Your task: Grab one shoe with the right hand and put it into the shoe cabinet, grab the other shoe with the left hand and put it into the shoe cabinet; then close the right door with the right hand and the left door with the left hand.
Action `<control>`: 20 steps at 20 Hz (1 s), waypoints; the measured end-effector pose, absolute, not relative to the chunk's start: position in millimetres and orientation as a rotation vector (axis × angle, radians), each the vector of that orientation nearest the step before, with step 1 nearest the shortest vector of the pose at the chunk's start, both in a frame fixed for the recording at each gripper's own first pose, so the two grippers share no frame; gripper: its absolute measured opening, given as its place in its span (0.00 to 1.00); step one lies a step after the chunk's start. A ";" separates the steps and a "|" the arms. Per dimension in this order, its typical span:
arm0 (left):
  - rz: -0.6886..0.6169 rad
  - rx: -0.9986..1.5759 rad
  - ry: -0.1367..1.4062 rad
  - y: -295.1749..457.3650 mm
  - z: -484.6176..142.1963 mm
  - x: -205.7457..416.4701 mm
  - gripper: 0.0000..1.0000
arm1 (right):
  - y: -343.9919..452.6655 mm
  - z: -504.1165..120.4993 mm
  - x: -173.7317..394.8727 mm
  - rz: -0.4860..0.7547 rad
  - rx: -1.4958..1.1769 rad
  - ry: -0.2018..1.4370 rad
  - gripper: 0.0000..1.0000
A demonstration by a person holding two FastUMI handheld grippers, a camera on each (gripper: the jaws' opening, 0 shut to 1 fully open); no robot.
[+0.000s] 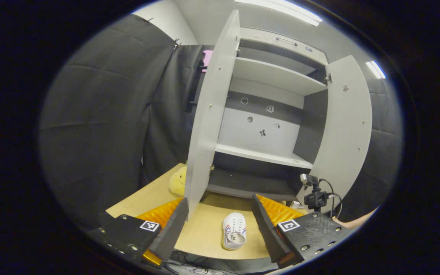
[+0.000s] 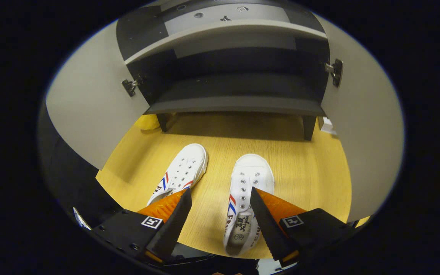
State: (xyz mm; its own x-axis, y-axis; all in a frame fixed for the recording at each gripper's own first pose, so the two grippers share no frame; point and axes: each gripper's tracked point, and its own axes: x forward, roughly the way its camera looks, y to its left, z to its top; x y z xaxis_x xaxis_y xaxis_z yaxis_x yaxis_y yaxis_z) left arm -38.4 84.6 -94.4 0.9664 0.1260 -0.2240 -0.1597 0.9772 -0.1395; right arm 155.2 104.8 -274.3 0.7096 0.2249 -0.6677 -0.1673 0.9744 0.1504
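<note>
While both cabinet doors point(image 2: 86, 110) stand open, my right gripper point(image 2: 218, 200) hangs spread | two white sneakers point(image 2: 248, 191) lower centre on wooden floor point(image 2: 304, 168) | left gripper point(image 1: 220, 208) spread too.

Black cloth wall point(image 1: 101, 126), wooden floor board point(image 2: 304, 168), bright ceiling light strip point(image 1: 281, 8) overhead.

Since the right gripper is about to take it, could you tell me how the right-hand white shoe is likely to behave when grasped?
The right-hand shoe looks like soft canvas with lace eyelets, so its sides would probably give under the right gripper. It seems light for its size. Its flat sole rests on the wooden floor, so it should slide, not roll.
</note>
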 end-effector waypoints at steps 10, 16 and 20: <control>0.105 -0.131 0.261 73.8 -111.7 -49.2 0.96 | 104.4 -326.5 158.3 0.188 0.018 0.844 0.99; 0.071 -0.121 0.275 58.4 -114.4 -51.5 0.94 | 108.8 -342.3 159.5 0.169 -0.026 0.890 0.96; 0.071 -0.112 0.264 59.6 -111.2 -48.8 0.95 | 103.7 -345.3 163.2 0.119 -0.063 0.904 0.88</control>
State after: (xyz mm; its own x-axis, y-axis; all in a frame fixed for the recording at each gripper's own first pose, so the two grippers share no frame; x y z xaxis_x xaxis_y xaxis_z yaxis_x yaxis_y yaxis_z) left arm -48.8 59.6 -111.2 0.9629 0.0555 -0.2639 -0.0850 0.9912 -0.1015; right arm 163.2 103.7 -345.3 0.6125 0.0766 -0.7868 -0.1297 0.9915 -0.0044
